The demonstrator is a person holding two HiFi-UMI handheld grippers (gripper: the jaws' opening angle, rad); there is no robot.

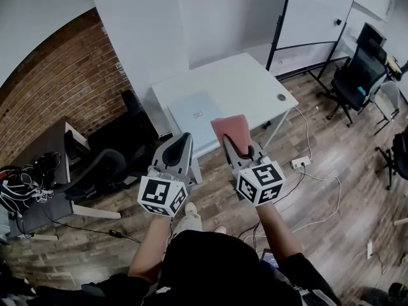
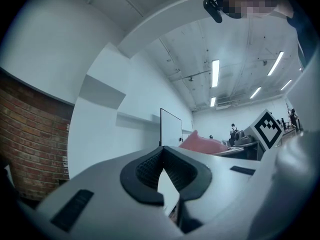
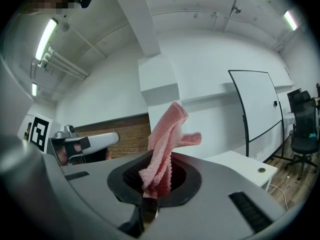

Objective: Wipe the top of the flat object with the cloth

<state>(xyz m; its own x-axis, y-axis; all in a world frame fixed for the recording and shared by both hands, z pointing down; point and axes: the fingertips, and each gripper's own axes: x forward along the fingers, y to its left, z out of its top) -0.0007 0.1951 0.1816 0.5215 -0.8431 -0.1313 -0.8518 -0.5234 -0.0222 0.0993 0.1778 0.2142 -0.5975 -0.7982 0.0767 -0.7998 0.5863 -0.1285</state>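
Right gripper (image 1: 237,146) is clamping pink cloth (image 3: 165,144), carrying it upright, likely for wiping | left gripper (image 1: 180,143) is hanging beside it, jaws together, empty | flat object (image 1: 194,112) is lying on table (image 1: 255,75), beyond both grippers, cloth not yet touching it.

On table (image 1: 255,81) lies flat object (image 1: 194,115); cloth (image 1: 229,127) perhaps over its near corner; whiteboard (image 1: 315,11) behind.

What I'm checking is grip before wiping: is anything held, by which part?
Right gripper clamps pink cloth by one bunched end; left gripper holds nothing.
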